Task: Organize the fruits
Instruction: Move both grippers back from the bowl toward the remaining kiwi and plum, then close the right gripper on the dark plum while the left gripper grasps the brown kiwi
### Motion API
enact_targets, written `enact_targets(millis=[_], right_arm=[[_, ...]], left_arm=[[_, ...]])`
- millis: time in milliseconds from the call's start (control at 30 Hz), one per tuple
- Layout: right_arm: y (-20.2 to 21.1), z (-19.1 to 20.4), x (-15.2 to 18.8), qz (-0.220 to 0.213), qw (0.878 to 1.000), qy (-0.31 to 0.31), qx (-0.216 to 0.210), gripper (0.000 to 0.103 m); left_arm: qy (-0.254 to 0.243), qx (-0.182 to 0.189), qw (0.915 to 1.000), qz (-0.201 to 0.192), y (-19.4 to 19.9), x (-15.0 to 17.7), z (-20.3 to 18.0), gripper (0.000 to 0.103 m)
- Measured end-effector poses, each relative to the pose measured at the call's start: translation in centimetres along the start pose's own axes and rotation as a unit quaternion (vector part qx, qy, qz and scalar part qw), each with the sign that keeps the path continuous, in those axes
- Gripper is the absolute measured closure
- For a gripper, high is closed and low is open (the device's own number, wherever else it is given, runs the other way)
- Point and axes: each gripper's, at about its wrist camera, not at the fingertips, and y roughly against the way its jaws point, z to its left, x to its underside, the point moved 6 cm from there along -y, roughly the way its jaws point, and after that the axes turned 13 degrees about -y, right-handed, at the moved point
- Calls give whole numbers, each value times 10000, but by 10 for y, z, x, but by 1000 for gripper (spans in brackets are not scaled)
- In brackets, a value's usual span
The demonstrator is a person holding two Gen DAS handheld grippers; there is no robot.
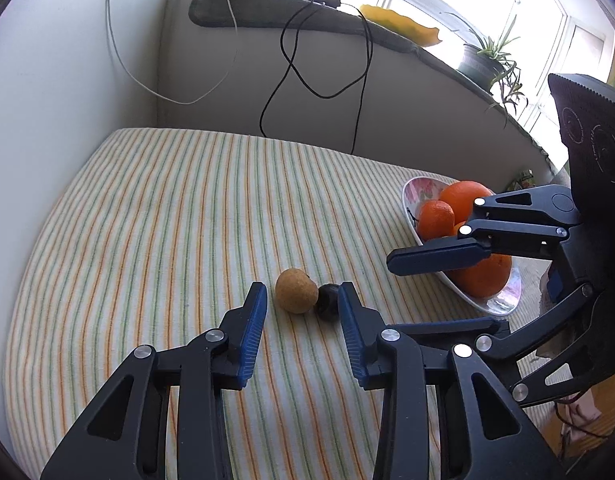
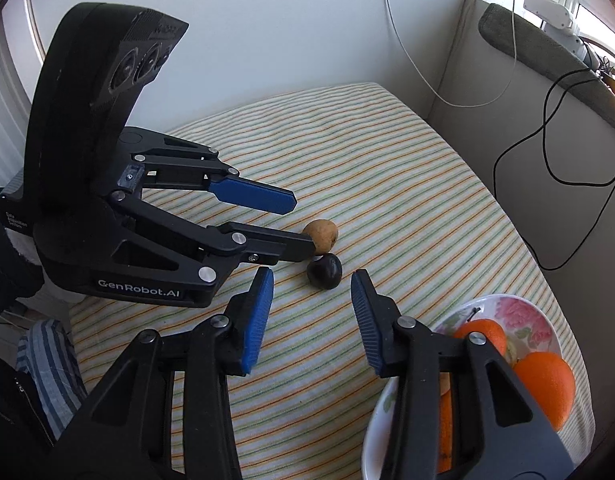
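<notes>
A small tan fruit (image 1: 294, 290) and a dark plum-like fruit (image 1: 327, 302) lie side by side on the striped cloth. My left gripper (image 1: 302, 298) is open with both fruits between its fingertips, low over the cloth. In the right wrist view the tan fruit (image 2: 322, 234) and dark fruit (image 2: 324, 271) lie just ahead of my open, empty right gripper (image 2: 312, 283). The left gripper (image 2: 297, 224) reaches in there from the left. The right gripper (image 1: 395, 280) shows in the left wrist view over a floral bowl (image 1: 417, 194) of oranges (image 1: 465, 196).
The bowl (image 2: 523, 312) with oranges (image 2: 545, 384) sits at the cloth's right edge, under my right gripper. The striped cloth (image 1: 167, 208) covers the table. Walls stand close behind, with hanging cables (image 1: 307, 80). A windowsill holds a potted plant (image 1: 487, 60).
</notes>
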Motion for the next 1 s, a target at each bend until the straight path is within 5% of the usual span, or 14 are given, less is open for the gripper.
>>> enact_targets(millis=[1000], right_arm=[[-50,-11,-10,606,9969,401,296,64]], left_arm=[[-43,156,9997,164,-17,-3,10,80]])
